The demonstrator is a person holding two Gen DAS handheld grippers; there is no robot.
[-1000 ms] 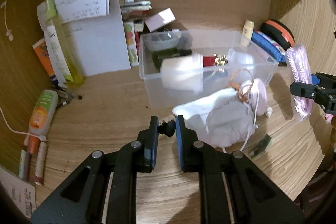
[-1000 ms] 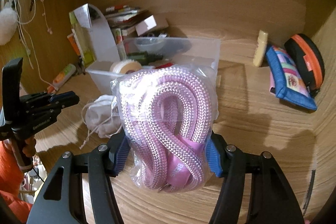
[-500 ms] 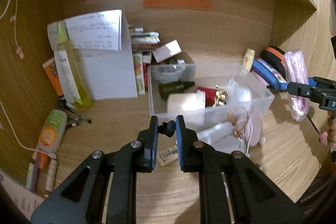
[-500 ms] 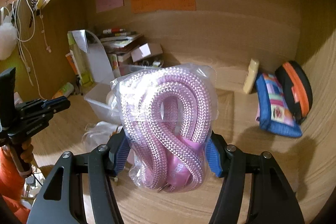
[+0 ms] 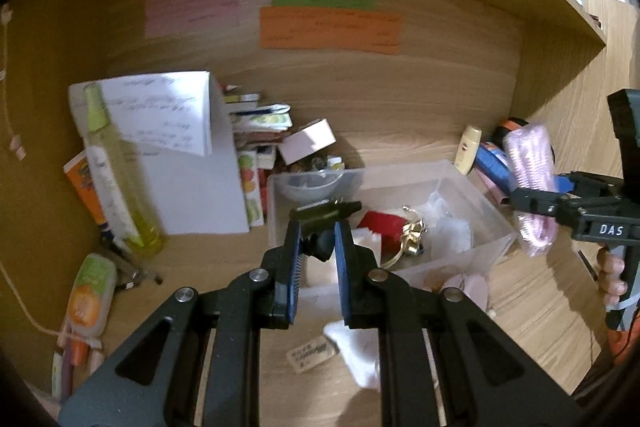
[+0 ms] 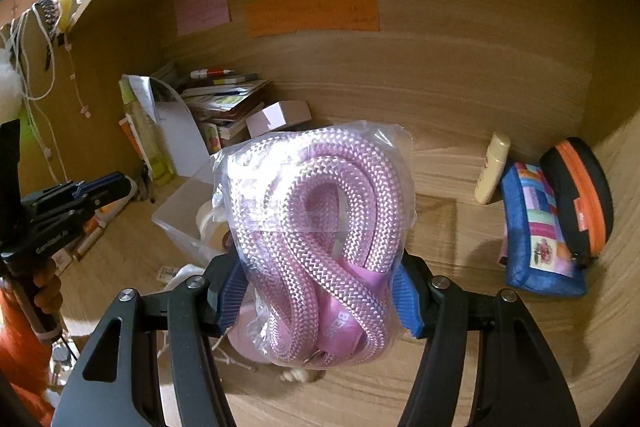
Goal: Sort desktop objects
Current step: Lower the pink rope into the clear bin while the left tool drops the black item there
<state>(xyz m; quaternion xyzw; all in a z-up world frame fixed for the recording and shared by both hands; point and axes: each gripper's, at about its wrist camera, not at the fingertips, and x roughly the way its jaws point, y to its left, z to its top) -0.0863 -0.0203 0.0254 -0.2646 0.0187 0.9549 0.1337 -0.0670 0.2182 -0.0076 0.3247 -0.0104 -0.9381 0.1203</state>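
Observation:
My right gripper [image 6: 318, 301] is shut on a clear bag of coiled pink rope [image 6: 316, 227], held up above the desk; the bag also shows in the left wrist view [image 5: 530, 183] at the right. My left gripper [image 5: 318, 247] is shut on a small black object [image 5: 320, 245] and hovers above the front left of a clear plastic bin [image 5: 472, 259]. The bin holds a dark green bottle [image 5: 324, 211], a red item [image 5: 380, 223], a gold piece [image 5: 412, 241] and a small clear bowl [image 5: 308, 185]. A white pouch [image 5: 352, 347] lies on the desk below the left gripper.
Left of the bin stand a white paper pad [image 5: 192, 163], a yellow-green bottle [image 5: 120, 179] and stacked books [image 5: 256, 131]. An orange-green tube [image 5: 86, 299] lies at far left. A cream tube [image 6: 492, 169], a blue pouch [image 6: 536, 227] and a black-orange case [image 6: 580, 195] lean at the right wall.
Both grippers have risen and pulled back from the desk, so the bin and white pouch sit lower and smaller in view. Both grips are unchanged.

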